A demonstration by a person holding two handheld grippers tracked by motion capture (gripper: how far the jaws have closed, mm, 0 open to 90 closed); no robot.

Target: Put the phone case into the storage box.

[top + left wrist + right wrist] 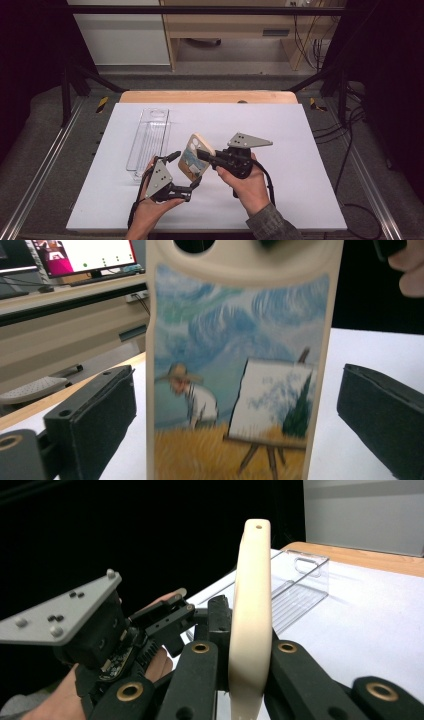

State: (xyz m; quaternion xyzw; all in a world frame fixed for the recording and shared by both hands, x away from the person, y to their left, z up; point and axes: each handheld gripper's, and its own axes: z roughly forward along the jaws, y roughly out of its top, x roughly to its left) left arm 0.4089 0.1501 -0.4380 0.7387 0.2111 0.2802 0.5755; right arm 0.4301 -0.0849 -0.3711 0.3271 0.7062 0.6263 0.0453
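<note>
Nearest the camera in the high view, the person's two hands came in from the bottom edge, each with a hand-held gripper. The left hand-held gripper (186, 172) sat low over the white worktop (280, 130), its grey three-cornered plate tilted toward the viewer. Its jaws stood apart: in the left gripper view the two black pads flanked the phone case (240, 375) with clear daylight on both sides, neither pad touching it. That view showed the case's printed back, a painter in a straw hat beside an easel in a yellow field under a swirling blue sky, with the cream rim and the camera cut-out at the top.

Just beyond, the right hand-held gripper (204, 156) had the phone case (195, 156). Its jaws were clamped on the case, and the right gripper view showed the case (250, 615) edge-on, cream-coloured and upright, pinched between the two black jaws at its lower part. The case was held up off the worktop, tilted, between the two hand-held grippers. The left hand-held gripper (200, 617) showed behind it in that view.

Farther back and to the left, a clear plastic tray (149, 135) lay lengthwise on the worktop, well apart from the case. Beyond the worktop's wooden far edge stood pale wooden furniture (225, 27) and trailing cables.
</note>
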